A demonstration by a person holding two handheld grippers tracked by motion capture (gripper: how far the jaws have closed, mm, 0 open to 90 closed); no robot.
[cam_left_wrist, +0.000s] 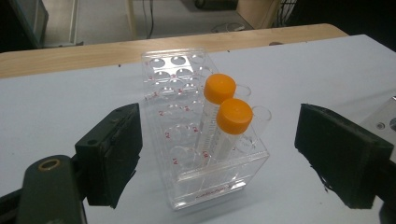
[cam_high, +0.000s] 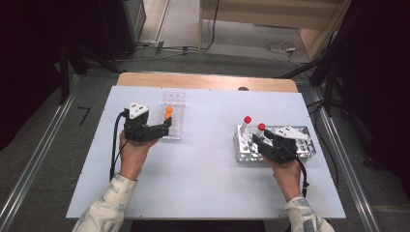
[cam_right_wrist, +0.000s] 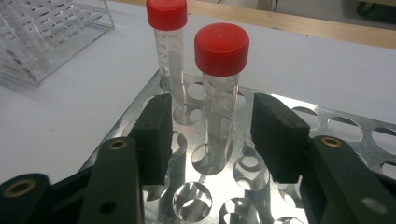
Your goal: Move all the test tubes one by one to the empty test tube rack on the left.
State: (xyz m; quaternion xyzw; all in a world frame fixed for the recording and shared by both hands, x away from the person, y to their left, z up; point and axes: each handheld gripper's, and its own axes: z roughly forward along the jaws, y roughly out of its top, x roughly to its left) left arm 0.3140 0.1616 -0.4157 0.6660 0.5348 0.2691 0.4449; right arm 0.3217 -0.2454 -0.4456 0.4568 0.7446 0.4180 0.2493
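Tubes: two red-capped [cam_right_wrist: 219,84], two orange-capped [cam_left_wrist: 224,128].

Shiny metal rack [cam_right_wrist: 299,126], clear glossy plastic tubes [cam_right_wrist: 220,107]

red caps [cam_right_wrist: 221,42], orange caps [cam_left_wrist: 234,115]

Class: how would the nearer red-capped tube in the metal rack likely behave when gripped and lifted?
The nearer red-capped tube looks empty, so probably light. Its smooth, clear, round wall may slip between the pads. Once laid down it would likely roll; upright in the metal rack it looks steady.
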